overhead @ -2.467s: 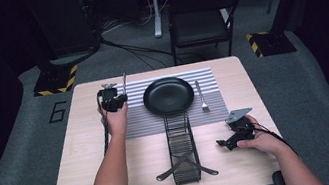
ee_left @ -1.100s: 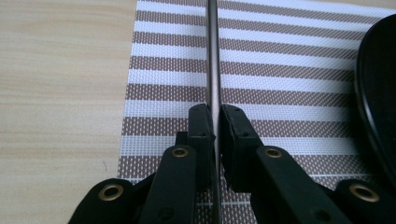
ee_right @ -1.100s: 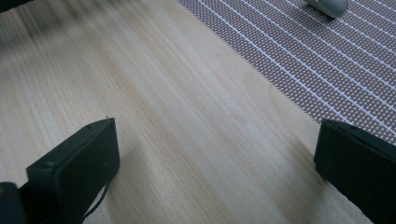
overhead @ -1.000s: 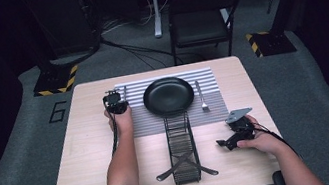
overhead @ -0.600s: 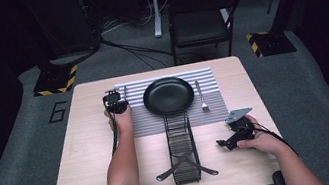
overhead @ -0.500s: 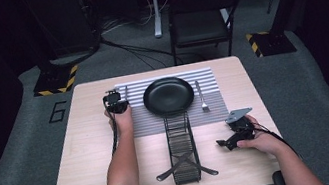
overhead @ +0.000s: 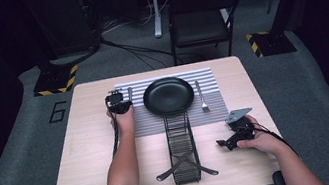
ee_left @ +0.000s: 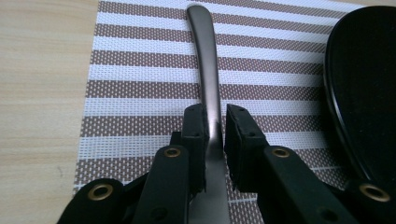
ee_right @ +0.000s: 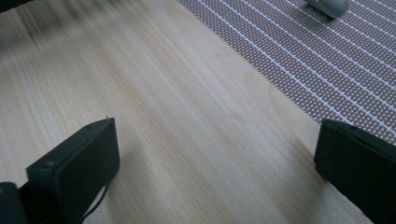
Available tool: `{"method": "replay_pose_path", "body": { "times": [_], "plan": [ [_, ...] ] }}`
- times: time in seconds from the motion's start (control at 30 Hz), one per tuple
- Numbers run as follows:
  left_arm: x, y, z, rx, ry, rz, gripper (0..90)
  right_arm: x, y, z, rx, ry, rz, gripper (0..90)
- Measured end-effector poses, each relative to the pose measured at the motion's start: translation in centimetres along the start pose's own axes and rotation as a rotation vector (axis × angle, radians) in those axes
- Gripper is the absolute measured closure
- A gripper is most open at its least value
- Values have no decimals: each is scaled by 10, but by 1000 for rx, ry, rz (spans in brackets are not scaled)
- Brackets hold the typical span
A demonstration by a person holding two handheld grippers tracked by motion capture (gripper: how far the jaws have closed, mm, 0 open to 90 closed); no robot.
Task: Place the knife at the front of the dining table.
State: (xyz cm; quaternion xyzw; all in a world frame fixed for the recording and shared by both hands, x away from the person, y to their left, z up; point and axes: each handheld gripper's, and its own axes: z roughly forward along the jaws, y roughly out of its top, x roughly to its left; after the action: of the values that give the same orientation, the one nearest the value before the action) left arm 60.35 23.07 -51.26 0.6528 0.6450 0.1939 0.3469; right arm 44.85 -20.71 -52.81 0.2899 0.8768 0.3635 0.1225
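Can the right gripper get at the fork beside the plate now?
Probably yes: the right gripper has open jaws over bare table, and nothing lies between it and the fork on the mat.

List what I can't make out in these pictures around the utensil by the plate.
- Utensil, left gripper view: its working end is hidden under the left gripper, so knife or spoon is unclear. The jaws have just been opening around it; whether the pads touch it is unclear.
- Plate, left gripper view: cut off by the right edge.
- Fork, right gripper view: cut off by the top edge.
- Right gripper, high view: too small to read the jaws.
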Motion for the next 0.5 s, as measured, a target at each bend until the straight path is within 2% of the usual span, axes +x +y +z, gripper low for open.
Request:
{"method": "replay_pose_path", "body": {
  "times": [0.17, 0.33, 0.5],
  "plan": [
    [2, 2, -9, -13, -26, -3, 748, 0, 0, 0, 0, 0, 0, 0],
    [4, 3, -20, -21, -32, -1, 687, 0, 0, 0, 0, 0, 0, 0],
    [5, -1, -36, -16, -45, 29, 606, 0, 0, 0, 0, 0, 0, 0]
  ]
}}
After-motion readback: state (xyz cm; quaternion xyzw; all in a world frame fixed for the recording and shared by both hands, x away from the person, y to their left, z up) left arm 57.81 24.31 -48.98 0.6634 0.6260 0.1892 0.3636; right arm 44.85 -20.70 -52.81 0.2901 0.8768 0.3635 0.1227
